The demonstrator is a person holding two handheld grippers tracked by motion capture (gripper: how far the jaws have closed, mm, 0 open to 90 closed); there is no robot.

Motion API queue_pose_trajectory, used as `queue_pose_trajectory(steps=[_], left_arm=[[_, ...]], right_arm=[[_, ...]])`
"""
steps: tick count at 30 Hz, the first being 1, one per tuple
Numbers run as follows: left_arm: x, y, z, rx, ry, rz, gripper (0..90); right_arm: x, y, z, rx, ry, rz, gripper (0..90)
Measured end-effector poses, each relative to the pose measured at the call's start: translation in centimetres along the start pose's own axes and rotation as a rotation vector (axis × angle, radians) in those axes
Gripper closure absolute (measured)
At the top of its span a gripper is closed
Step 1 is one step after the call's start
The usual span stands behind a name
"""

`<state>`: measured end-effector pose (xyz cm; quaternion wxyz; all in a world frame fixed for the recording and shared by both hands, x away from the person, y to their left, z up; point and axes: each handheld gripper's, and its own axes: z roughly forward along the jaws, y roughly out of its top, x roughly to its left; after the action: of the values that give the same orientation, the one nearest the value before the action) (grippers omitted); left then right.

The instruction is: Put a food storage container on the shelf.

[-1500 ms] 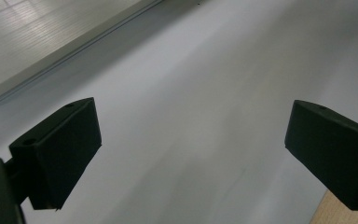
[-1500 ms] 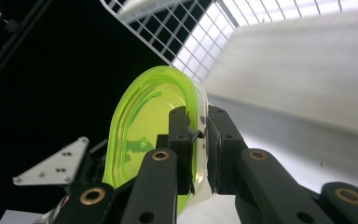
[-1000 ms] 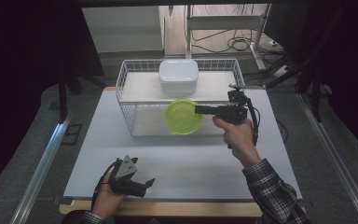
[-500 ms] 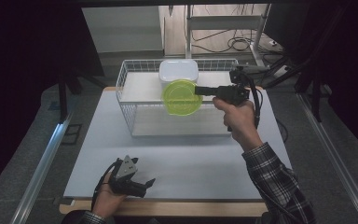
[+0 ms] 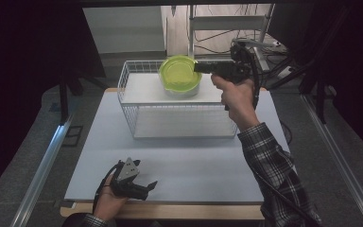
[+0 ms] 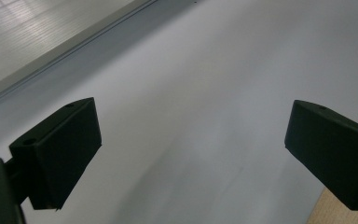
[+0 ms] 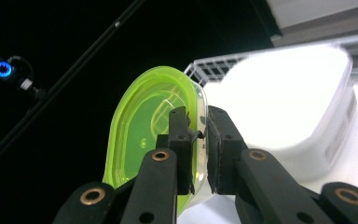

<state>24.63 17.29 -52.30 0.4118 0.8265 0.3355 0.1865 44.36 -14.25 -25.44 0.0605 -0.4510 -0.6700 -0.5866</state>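
My right gripper (image 5: 197, 66) is shut on the rim of a translucent green lid (image 5: 178, 74), holding it tilted just above a white container (image 5: 187, 91). That container stands on the raised shelf inside a white wire basket (image 5: 184, 121) at the back of the table. In the right gripper view the jaws pinch the green lid (image 7: 144, 135) at its edge, with the white container (image 7: 284, 102) right behind and the right gripper (image 7: 196, 127) in front. My left gripper (image 5: 149, 188) rests open near the table's front edge; the left gripper (image 6: 191, 149) has only bare tabletop between its jaws.
The white tabletop (image 5: 194, 161) lies between the basket and the front wooden edge (image 5: 170, 210). Behind the table stand a metal rack with cables (image 5: 227, 28) and dark curtains. Metal rails (image 5: 42, 165) run along both sides of the table.
The right gripper has carried the green lid up and back, from in front of the basket to above the white container. The left gripper has stayed put.
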Motion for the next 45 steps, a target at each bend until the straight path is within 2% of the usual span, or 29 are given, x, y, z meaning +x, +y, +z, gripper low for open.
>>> queue_pose_trajectory(steps=[5, 13, 24, 29, 33, 38, 41, 45], left_arm=[[0.0, 0.0, 0.0, -0.002, -0.003, -0.002, 3.3], [0.0, 0.0, 0.1, 0.000, -0.008, 0.000, 3.3], [0.0, -0.1, 0.1, 0.003, -0.014, 0.003, 3.3], [-0.1, -0.1, 0.2, 0.007, -0.018, 0.006, 3.3], [-0.1, -0.1, 0.2, 0.010, -0.020, 0.007, 3.3], [-0.1, -0.1, 0.2, 0.011, -0.022, 0.007, 3.3], [-0.1, -0.1, 0.2, 0.012, -0.021, 0.007, 3.3], [-0.1, -0.1, 0.2, 0.013, -0.021, 0.008, 3.3]], right_arm=[[-0.1, 1.5, 0.8, -0.031, -0.050, -0.001, 81.3], [-1.1, 2.8, 2.5, -0.066, -0.130, 0.026, 81.1], [-1.7, 3.1, 4.2, -0.066, -0.169, 0.071, 79.8], [-1.7, 3.4, 4.6, -0.046, -0.222, 0.059, 71.7], [-1.9, 3.5, 4.7, -0.047, -0.217, 0.059, 71.6], [-1.9, 3.5, 4.8, -0.040, -0.258, 0.015, 59.3], [-2.1, 3.4, 4.8, -0.044, -0.240, 0.011, 47.7], [-2.1, 3.4, 4.6, -0.054, -0.208, -0.032, 29.1]])
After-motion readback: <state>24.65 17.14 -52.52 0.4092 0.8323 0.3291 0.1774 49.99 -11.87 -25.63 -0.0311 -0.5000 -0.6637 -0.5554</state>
